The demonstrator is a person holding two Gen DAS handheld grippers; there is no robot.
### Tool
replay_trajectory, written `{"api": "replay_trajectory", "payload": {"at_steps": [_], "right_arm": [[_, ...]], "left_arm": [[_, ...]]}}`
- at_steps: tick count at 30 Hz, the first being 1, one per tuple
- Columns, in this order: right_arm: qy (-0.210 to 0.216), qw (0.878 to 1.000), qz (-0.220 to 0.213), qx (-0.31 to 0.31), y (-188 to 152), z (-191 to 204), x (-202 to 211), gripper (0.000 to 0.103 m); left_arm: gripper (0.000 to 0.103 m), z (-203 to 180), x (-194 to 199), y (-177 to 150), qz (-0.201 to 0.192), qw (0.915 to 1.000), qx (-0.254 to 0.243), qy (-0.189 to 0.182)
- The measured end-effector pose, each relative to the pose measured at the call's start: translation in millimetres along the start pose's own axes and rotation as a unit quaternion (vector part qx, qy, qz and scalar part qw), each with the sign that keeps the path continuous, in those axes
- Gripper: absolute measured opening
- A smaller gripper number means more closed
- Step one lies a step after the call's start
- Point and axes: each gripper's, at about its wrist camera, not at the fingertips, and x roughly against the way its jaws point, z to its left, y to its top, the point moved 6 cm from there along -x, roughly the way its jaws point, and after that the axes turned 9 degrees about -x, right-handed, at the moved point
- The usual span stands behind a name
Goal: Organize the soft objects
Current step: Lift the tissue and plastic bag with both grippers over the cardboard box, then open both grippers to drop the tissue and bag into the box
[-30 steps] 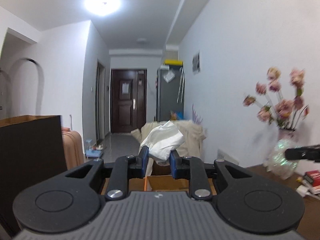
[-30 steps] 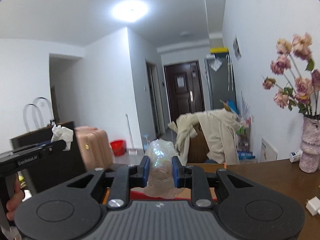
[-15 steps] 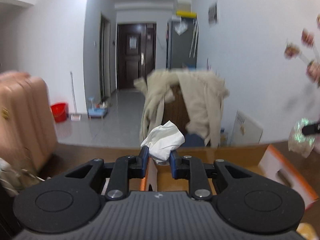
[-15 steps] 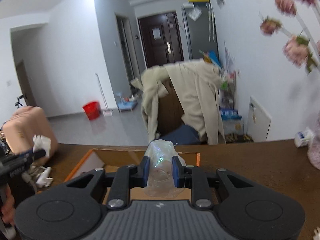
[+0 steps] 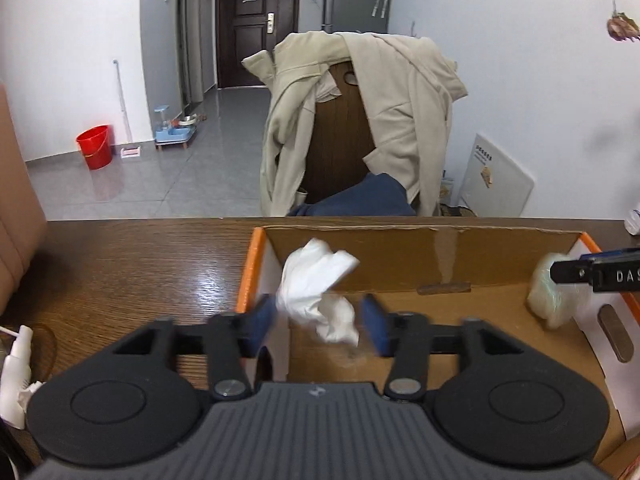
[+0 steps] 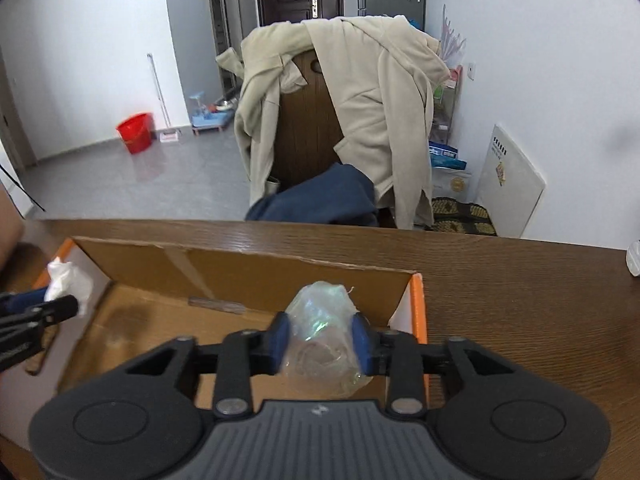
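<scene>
An open cardboard box (image 5: 248,276) with an orange rim sits on the brown wooden table (image 5: 140,272). My left gripper (image 5: 318,324) hangs over the box's left end with its jaws opening. A crumpled white tissue (image 5: 320,292) lies between them, leaning on the left pad and clear of the right pad. My right gripper (image 6: 320,340) is over the right end of the box (image 6: 418,308), jaws also opening. A clear plastic wad (image 6: 320,320) still fills the gap and touches both pads. Each view shows the other gripper at its edge: right gripper (image 5: 592,276), left gripper (image 6: 40,312).
Behind the table stands a wooden chair draped with a beige jacket (image 5: 360,120) and a blue garment. A red bucket (image 5: 94,146) is on the grey floor. A white spray bottle (image 5: 16,360) lies at the table's left. A white board (image 5: 496,176) leans on the wall.
Both grippers dropped and tilted down from the room view to just above the box. Their jaws widened. The tissue has come off the left gripper's right pad.
</scene>
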Motion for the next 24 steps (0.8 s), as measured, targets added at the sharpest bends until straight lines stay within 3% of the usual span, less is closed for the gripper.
{"api": "replay_trajectory", "payload": {"at_steps": [4,9,13,17,20,24], "right_arm": [[0.005,1.0,-0.003,0.0,-2,5,2,0.049],[0.01,1.0,-0.026,0.001,5,6,41,0.052],[0.026,0.999,-0.047,0.003,3,6,98,0.053],[0.026,0.996,-0.08,0.011,-5,7,165,0.061],[0.025,0.994,-0.108,0.013,-21,6,220,0.07],[0.035,0.991,-0.13,0.018,-52,6,280,0.072]], "left_arm": [[0.062,1,5,1,-0.002,1.0,-0.003,0.002],[0.07,1,51,11,-0.028,0.9996,-0.003,0.009],[0.074,-2,104,21,-0.053,0.9985,-0.004,0.013],[0.081,-5,168,24,-0.087,0.9956,-0.015,0.031],[0.084,-4,218,15,-0.122,0.9918,-0.007,0.038],[0.086,-8,279,-13,-0.165,0.9851,-0.007,0.049]]}}
